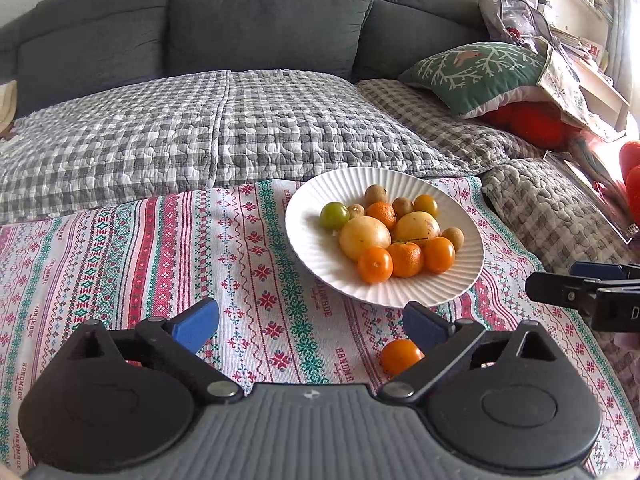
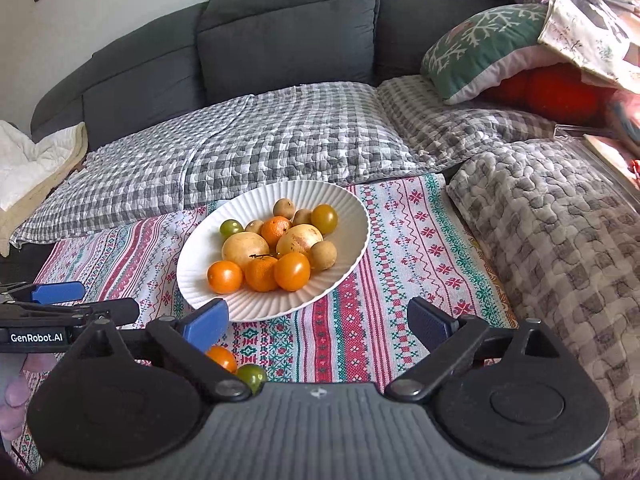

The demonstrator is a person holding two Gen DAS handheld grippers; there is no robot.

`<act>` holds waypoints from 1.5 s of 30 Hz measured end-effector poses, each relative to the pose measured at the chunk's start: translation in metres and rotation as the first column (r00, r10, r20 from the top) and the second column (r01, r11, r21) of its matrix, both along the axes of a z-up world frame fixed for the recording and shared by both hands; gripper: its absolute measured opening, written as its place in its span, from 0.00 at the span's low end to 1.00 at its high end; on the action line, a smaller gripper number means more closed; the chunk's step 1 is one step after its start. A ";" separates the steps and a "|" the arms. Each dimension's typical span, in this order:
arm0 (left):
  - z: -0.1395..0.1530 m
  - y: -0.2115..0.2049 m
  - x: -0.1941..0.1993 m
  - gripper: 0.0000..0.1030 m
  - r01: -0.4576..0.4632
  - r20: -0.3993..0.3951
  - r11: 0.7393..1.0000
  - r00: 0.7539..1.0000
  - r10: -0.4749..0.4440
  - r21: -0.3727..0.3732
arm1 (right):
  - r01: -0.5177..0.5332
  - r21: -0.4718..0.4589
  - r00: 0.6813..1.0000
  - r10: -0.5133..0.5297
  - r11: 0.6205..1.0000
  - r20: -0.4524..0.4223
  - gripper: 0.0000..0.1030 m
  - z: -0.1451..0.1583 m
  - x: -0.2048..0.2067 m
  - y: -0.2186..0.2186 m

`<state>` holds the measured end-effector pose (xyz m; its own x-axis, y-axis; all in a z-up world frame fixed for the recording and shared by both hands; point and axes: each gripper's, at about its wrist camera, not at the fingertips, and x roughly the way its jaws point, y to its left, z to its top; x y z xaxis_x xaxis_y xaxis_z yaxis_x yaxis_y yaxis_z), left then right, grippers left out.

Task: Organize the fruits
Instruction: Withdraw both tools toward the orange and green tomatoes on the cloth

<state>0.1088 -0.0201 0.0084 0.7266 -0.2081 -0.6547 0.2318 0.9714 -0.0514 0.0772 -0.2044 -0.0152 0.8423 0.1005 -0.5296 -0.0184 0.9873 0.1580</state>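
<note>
A white ribbed plate on the patterned cloth holds several fruits: orange ones, two large yellow ones, small brown ones and a green one. One orange fruit lies loose on the cloth in front of the plate, beside my left gripper's right finger. A green fruit lies next to it. My left gripper is open and empty. My right gripper is open and empty, just in front of the plate.
The patterned cloth covers a low table. Behind it is a grey sofa with checked quilts and a green cushion. Clutter and red objects sit at the right.
</note>
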 end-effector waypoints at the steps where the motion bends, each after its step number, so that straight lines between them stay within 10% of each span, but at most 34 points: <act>1: 0.000 0.000 -0.005 0.90 0.003 -0.002 1.000 1.000 -0.003 0.005 | -0.001 -0.006 1.000 0.001 1.000 -0.002 0.94 0.000 -0.003 0.002; 25: -0.031 -0.015 -0.071 0.92 0.082 -0.029 0.991 0.996 -0.080 0.109 | -0.023 -0.069 1.000 0.022 0.997 -0.015 0.99 -0.020 -0.043 0.011; 45: -0.058 -0.033 -0.040 0.90 0.030 0.027 0.993 0.999 -0.033 0.113 | -0.012 -0.077 0.997 0.006 0.997 -0.071 0.99 -0.043 -0.038 -0.003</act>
<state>0.0692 -0.0526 -0.0497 0.7400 -0.1575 -0.6539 0.2625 0.9627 0.0651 0.0391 -0.2078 -0.0577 0.8016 0.0648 -0.5943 -0.0190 0.9964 0.0830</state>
